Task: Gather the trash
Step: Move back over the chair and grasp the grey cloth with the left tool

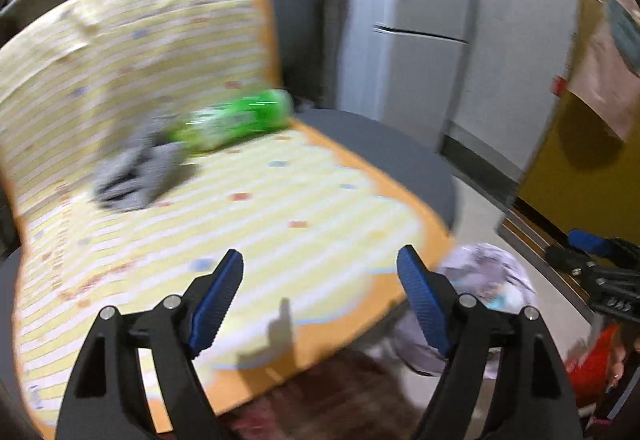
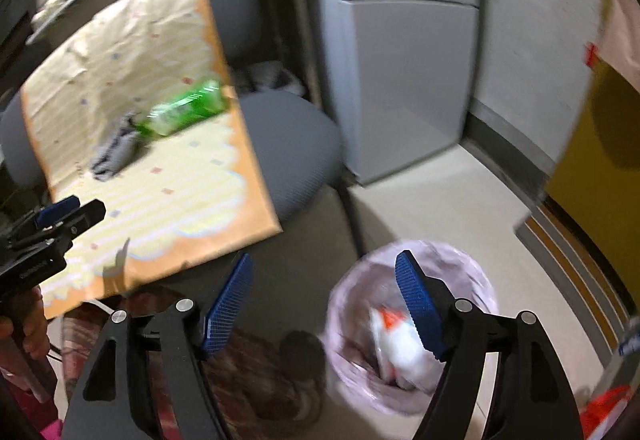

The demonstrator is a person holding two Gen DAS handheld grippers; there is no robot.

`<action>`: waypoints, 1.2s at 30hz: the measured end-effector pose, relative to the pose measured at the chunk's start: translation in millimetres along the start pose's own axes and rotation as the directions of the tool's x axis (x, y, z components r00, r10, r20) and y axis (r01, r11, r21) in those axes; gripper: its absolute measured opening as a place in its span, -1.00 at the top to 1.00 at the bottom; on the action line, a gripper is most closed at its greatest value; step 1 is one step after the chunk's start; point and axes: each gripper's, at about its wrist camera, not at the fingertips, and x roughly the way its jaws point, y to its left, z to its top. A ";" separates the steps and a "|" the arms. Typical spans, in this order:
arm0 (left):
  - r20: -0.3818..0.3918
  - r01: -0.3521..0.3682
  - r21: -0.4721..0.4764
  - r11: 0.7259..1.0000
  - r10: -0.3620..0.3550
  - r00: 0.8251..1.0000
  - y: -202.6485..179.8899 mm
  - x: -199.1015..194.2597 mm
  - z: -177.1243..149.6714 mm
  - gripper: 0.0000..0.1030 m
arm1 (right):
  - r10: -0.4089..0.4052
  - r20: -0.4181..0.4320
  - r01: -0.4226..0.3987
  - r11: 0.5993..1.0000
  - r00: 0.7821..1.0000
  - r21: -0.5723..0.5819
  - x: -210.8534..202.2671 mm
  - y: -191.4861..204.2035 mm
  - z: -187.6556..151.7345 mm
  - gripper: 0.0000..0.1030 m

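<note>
A green plastic wrapper (image 1: 236,118) lies on the striped yellow cloth (image 1: 248,208) draped over a grey chair (image 1: 400,156), next to a crumpled grey rag (image 1: 136,172). Both show in the right wrist view, the wrapper (image 2: 186,112) and the rag (image 2: 114,152). My left gripper (image 1: 320,272) is open and empty above the cloth's near edge. My right gripper (image 2: 324,276) is open and empty above a bin lined with a pale bag (image 2: 472,264), which holds a white and orange packet (image 2: 396,344). The bin also shows in the left wrist view (image 1: 492,272).
A grey cabinet (image 2: 408,60) stands behind the chair. A yellow door (image 2: 596,160) is at the right. A dark patterned rug (image 2: 264,372) lies on the floor beside the bin. Something orange (image 2: 604,408) sits at the lower right.
</note>
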 end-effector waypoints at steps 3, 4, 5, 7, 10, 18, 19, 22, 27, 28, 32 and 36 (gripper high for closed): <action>0.006 -0.083 -0.068 0.994 0.083 0.997 43.6 -11.2 6.1 -0.51 | 0.050 0.018 -0.049 0.997 0.999 -0.061 8.2 30.4 20.5 -0.45; 0.006 -0.112 -0.092 0.990 0.113 0.994 59.8 -15.4 7.8 -0.51 | 0.065 0.019 -0.063 0.995 0.998 -0.078 11.3 39.3 26.2 -0.45; 0.005 -0.138 -0.108 0.985 0.139 0.990 74.2 -18.9 7.8 -0.51 | 0.088 0.020 -0.085 0.991 0.996 -0.100 17.0 52.3 34.6 -0.45; -0.004 -0.196 -0.140 0.971 0.197 0.980 102.9 -24.6 9.9 -0.51 | 0.116 0.020 -0.113 0.986 0.993 -0.123 24.7 67.8 45.1 -0.45; -0.009 -0.254 -0.171 0.952 0.256 0.967 134.1 -35.0 15.7 -0.51 | 0.160 0.014 -0.155 0.975 0.987 -0.161 37.8 95.0 63.6 -0.45; 0.036 -0.325 -0.119 0.938 0.332 0.943 181.0 -39.0 68.0 -0.78 | 0.223 0.019 -0.213 0.951 0.975 -0.225 72.6 154.4 126.1 -0.45; 0.039 -0.327 -0.104 0.939 0.332 0.942 184.3 -33.1 77.0 -0.82 | 0.224 0.021 -0.213 0.950 0.974 -0.228 76.5 159.2 132.2 -0.45; 0.036 -0.292 -0.072 0.954 0.295 0.955 189.4 -7.3 93.0 -0.87 | 0.227 0.023 -0.215 0.948 0.974 -0.234 94.1 174.8 152.5 -0.45; -0.008 -0.202 -0.014 0.979 0.202 0.979 196.1 65.4 96.1 -0.87 | 0.241 -0.004 -0.236 0.947 0.971 -0.216 129.3 191.2 171.7 -0.45; -0.013 -0.185 -0.008 0.983 0.185 0.983 196.7 76.5 94.0 -0.87 | 0.242 -0.012 -0.239 0.947 0.970 -0.213 136.2 193.3 172.3 -0.45; -0.064 -0.119 -0.022 0.993 0.117 0.991 203.7 120.2 87.1 -0.87 | 0.230 -0.049 -0.236 0.949 0.972 -0.210 163.0 199.8 173.7 -0.45; -0.102 -0.135 -0.001 0.991 0.134 0.986 202.2 148.2 80.6 -0.87 | 0.218 -0.060 -0.225 0.952 0.974 -0.206 182.6 202.3 173.3 -0.45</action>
